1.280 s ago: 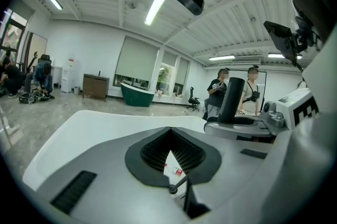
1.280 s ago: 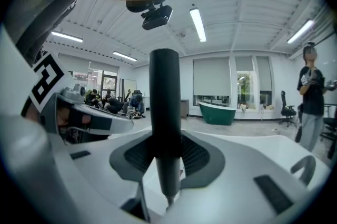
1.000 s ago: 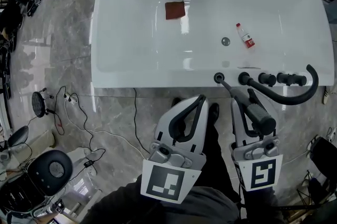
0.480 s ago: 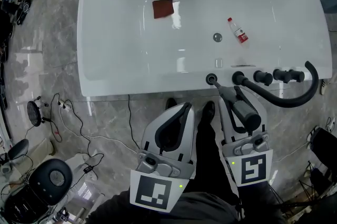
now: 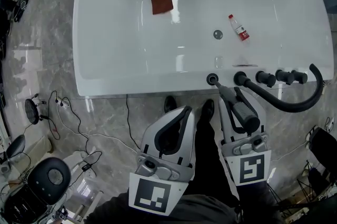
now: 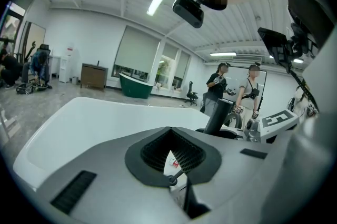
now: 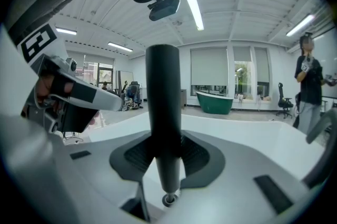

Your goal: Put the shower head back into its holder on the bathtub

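Change: the bathtub [image 5: 105, 81] now sits a little further left in the head view than a second ago. The right hand-held gripper [image 5: 230, 92] has stayed just short of the rim.
Task reading: probably final alignment, with insertion not yet done.
Shower head [image 5: 245, 115]: one, black, clamped between the right jaws. Its narrow end is just beside the holder [image 5: 212, 79] and not seated.
Holder: one, a dark ring on the near rim.
Left hand-held gripper [image 5: 185, 111]: one, jaws closed on nothing, over the floor beside the right one.
Curved black tube [image 5: 295, 102]: one.
Black fittings [image 5: 266, 79]: about four along the rim.
Brown cloth [image 5: 162, 3]: one, inside the tub.
Bottle [image 5: 238, 28]: one.
Drain [image 5: 218, 34]: one.
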Demonstrator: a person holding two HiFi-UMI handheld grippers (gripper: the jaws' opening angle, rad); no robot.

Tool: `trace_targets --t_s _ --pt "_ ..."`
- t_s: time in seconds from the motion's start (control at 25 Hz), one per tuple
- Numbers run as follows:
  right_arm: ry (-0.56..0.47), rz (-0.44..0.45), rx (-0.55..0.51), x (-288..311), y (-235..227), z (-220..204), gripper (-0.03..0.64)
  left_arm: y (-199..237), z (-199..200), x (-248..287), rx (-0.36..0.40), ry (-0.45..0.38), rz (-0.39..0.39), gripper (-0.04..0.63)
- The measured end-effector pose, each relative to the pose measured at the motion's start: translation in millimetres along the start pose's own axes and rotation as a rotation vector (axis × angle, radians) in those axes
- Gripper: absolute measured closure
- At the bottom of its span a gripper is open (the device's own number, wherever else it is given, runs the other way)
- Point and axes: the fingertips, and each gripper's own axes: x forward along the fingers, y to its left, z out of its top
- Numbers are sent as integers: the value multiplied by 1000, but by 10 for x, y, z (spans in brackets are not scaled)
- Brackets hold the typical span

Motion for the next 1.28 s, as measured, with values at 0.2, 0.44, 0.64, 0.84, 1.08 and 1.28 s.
trace_targets --t_s 0.2,0.44,0.64,0.84,1.08,1.28 --pt "16 3 3 58 -9 -81 483 21 -46 19 -7 11 -3 591" --pt "37 11 -4 155 4 -208 483 50 -99 46 -13 31 -10 591" --pt "43 21 -1 247 20 -288 483 -6 -151 71 -19 42 -26 591" --pt "59 13 10 282 2 -364 483 9 -160 86 -19 47 -30 591" --pt "76 18 11 324 7 -465 483 74 -208 120 -25 55 -19 591" --pt "84 17 18 370 9 -544 483 116 -258 139 -26 69 -16 591"
